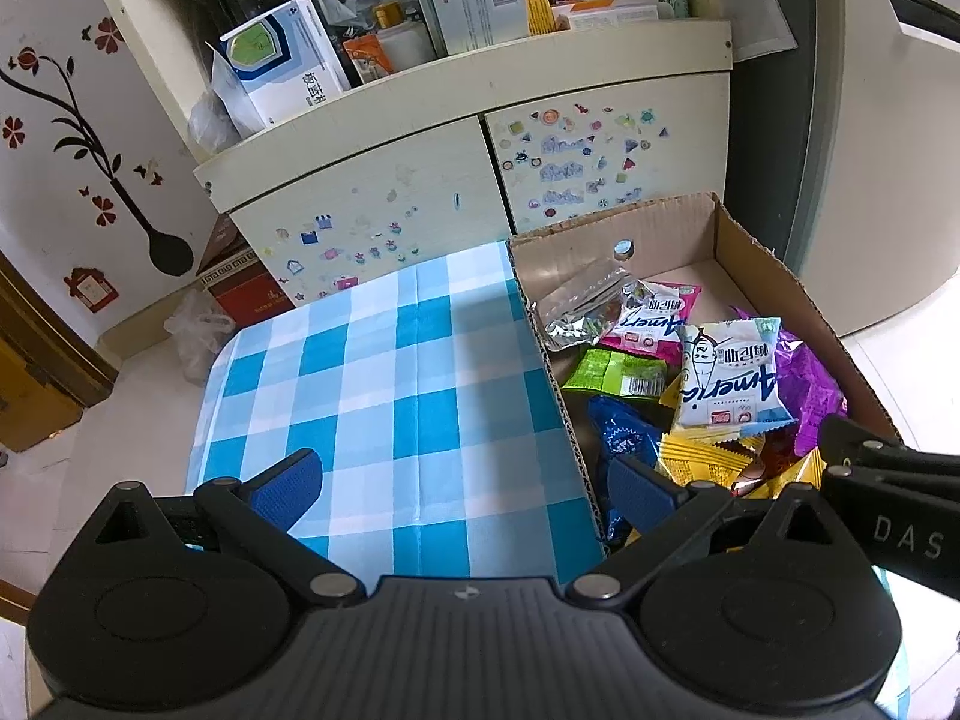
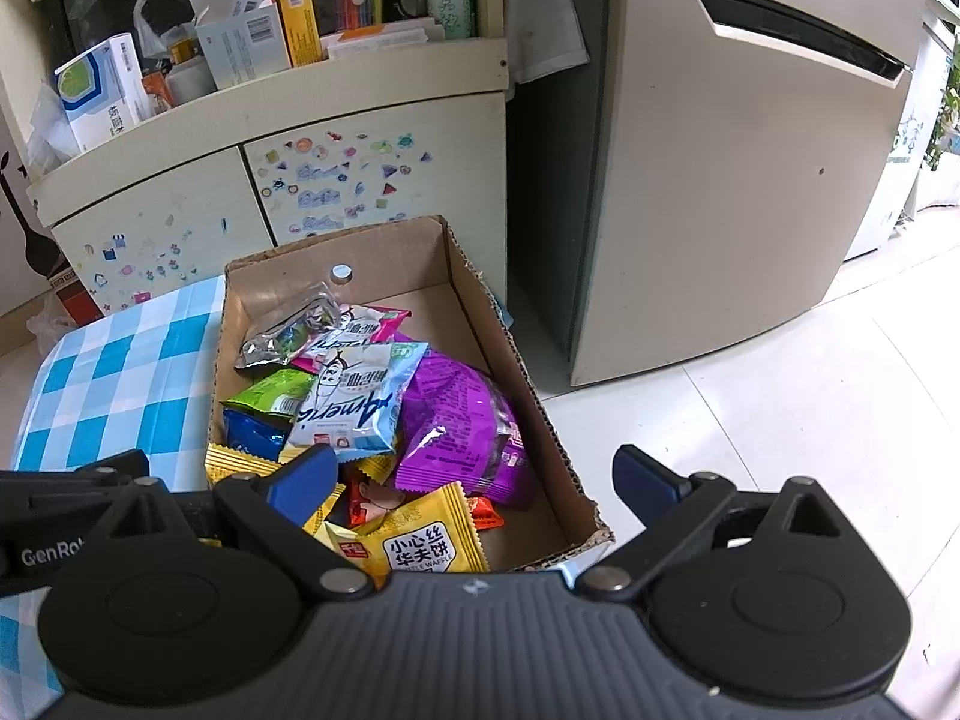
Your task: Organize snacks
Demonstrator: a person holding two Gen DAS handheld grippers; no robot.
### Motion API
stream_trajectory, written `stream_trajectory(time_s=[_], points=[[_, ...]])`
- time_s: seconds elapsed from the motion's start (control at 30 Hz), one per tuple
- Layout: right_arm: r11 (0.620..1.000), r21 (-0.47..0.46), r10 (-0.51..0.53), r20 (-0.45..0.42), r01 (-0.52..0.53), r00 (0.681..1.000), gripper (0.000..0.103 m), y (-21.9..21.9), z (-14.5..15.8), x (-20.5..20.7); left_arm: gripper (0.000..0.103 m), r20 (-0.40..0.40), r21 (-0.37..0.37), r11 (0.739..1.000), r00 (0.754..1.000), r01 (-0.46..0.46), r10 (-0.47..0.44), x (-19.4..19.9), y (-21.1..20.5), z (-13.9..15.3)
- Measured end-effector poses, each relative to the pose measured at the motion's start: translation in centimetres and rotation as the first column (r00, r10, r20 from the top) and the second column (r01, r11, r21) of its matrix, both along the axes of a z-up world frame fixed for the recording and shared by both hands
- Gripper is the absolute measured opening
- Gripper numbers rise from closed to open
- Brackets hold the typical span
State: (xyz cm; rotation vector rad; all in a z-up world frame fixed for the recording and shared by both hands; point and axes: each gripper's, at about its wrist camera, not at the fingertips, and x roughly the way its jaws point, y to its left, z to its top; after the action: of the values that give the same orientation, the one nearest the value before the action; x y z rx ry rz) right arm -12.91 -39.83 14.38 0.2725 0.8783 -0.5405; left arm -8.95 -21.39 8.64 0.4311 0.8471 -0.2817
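Here, a cardboard box on the blue-and-white checked tablecloth, at the table's right side, its long axis running away from both cameras toward the stickered cabinet. Open-topped, with raw corrugated edges and a torn near corner. Heaped inside, snack packets lying at mixed angles: a white-and-blue packet on top, tilted, its print upside down to the cameras; a purple bag just to its right, stretched lengthwise along the box; a yellow waffle packet at the near end; a crumpled silver wrapper toward the far end; green and dark blue packets along the left wall. Far end of the box floor bare. Left gripper spread wide, holding nothing, straddling the box's left wall. Right gripper likewise agape and empty, above the box's near right corner.
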Motion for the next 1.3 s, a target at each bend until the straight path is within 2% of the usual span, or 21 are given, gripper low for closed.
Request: stream_trajectory(time_s=[0.37, 0.73, 1.3], points=[[1.0, -0.016, -0.005, -0.018, 0.004, 1.0, 0.098, 0.2, -0.2, 0.4, 0.103, -0.011, 0.013, 0.999, 0.999, 0.031, -0.031, 0.6, 0.1, -0.4], [1.0, -0.019, 0.024, -0.03, -0.024, 0.999, 0.098, 1.4, -0.3, 1.3, 0.103, -0.033, 0.01, 0.999, 0.998, 0.049, -0.049, 1.2, 1.9, -0.8], [0.971, -0.003, 0.238, -0.026, -0.238, 0.971, 0.098, 7.8, -1.0, 4.7, 0.103, -0.069, -0.03, 0.999, 0.997, -0.025, 0.023, 2.9, 10.3, -1.6]])
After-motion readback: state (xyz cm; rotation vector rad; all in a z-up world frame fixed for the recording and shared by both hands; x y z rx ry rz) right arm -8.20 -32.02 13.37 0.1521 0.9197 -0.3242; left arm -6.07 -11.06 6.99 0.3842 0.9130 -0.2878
